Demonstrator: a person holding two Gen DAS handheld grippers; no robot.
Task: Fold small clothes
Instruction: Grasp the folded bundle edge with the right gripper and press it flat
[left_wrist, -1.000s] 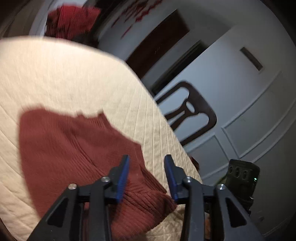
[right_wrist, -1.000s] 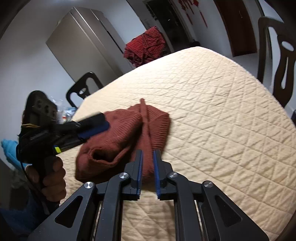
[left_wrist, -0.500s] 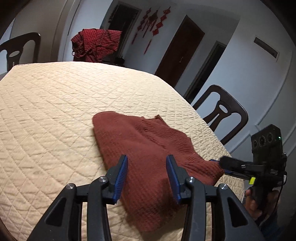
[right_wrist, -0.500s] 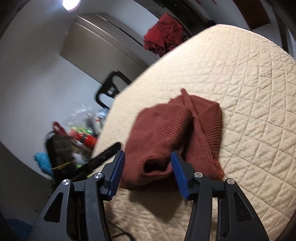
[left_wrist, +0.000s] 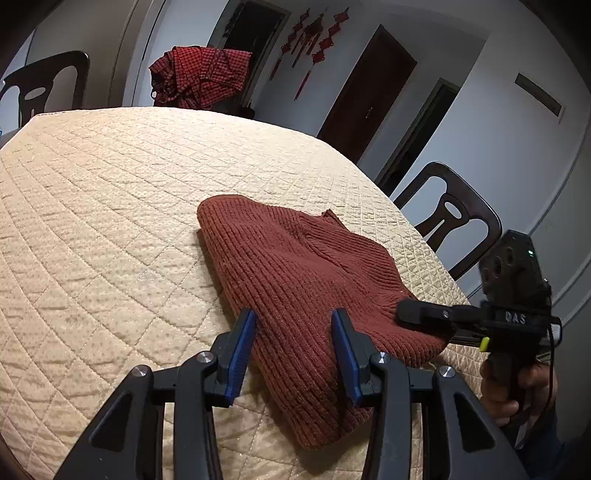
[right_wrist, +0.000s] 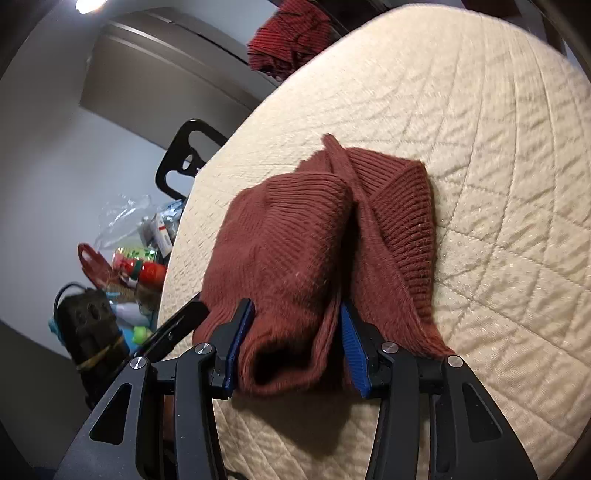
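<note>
A rust-red ribbed knit garment (left_wrist: 295, 266) lies folded on the cream quilted table cover (left_wrist: 110, 192); it also shows in the right wrist view (right_wrist: 295, 236). My left gripper (left_wrist: 293, 328) is open, hovering over the garment's near edge, with nothing between its fingers. My right gripper (right_wrist: 297, 321) is open, its blue pads either side of a rolled fold at the garment's near end. The right gripper also shows in the left wrist view (left_wrist: 424, 314) at the garment's right end.
A red checked cloth (left_wrist: 199, 77) hangs over a chair at the table's far side. Dark chairs (left_wrist: 454, 218) stand around the table. Bags and clutter (right_wrist: 136, 258) lie on the floor off the table's left edge. The table edge runs just below both grippers.
My right gripper has opened from shut and closed in on the garment's rolled end. My left gripper has swung round and pulled back to the garment's near edge.
</note>
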